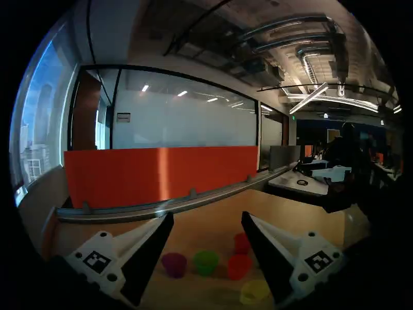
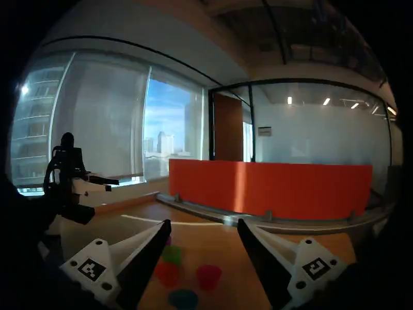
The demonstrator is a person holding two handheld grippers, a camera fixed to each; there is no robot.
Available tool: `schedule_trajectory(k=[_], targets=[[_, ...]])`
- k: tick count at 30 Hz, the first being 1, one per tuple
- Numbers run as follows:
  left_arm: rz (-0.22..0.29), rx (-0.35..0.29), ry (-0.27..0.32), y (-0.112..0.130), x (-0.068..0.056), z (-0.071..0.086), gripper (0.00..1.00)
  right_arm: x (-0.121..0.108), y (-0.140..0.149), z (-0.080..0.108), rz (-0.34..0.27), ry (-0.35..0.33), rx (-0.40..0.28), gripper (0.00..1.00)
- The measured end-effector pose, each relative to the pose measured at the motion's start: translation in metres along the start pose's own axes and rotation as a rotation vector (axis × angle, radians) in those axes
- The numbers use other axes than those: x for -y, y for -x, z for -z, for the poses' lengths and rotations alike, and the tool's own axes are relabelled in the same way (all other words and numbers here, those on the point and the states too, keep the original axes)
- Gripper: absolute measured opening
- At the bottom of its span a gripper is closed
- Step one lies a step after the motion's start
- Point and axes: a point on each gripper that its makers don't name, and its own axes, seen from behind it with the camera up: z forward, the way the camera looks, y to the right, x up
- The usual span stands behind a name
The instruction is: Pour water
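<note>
Cups [image 1: 206,262] on table [image 1: 206,227] before partition [image 1: 160,175]

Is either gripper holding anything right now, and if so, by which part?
Nothing is held. The left gripper and the right gripper are both open and empty; the small coloured cups sit untouched on the wooden table.

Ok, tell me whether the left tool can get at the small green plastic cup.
Probably yes: the left tool is open, and the small green plastic cup stands straight ahead on the wooden table with nothing between; the purple plastic cup beside it stands apart.
</note>
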Motion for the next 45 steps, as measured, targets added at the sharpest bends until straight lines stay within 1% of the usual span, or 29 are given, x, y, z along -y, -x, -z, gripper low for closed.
schedule_trajectory(k=[8, 20, 30, 39, 45], targets=[[-0.020, 0.038, 0.031, 0.010, 0.000, -0.005, 0.98, 0.008, 0.010, -0.001, 0.030, -0.027, 0.058, 0.99], [-0.035, 0.106, 0.083, 0.033, 0.000, -0.016, 0.98, 0.016, 0.036, 0.000, 0.042, -0.066, 0.160, 0.99], [-0.047, 0.141, 0.100, 0.050, 0.005, -0.027, 0.98, 0.021, 0.049, -0.004, 0.054, -0.080, 0.188, 0.99], [-0.054, 0.175, 0.116, 0.073, 0.004, -0.035, 0.98, 0.027, 0.078, -0.008, 0.073, -0.090, 0.239, 0.99], [-0.054, 0.208, 0.124, 0.095, 0.005, -0.043, 0.98, 0.033, 0.098, -0.011, 0.079, -0.102, 0.269, 1.00]])
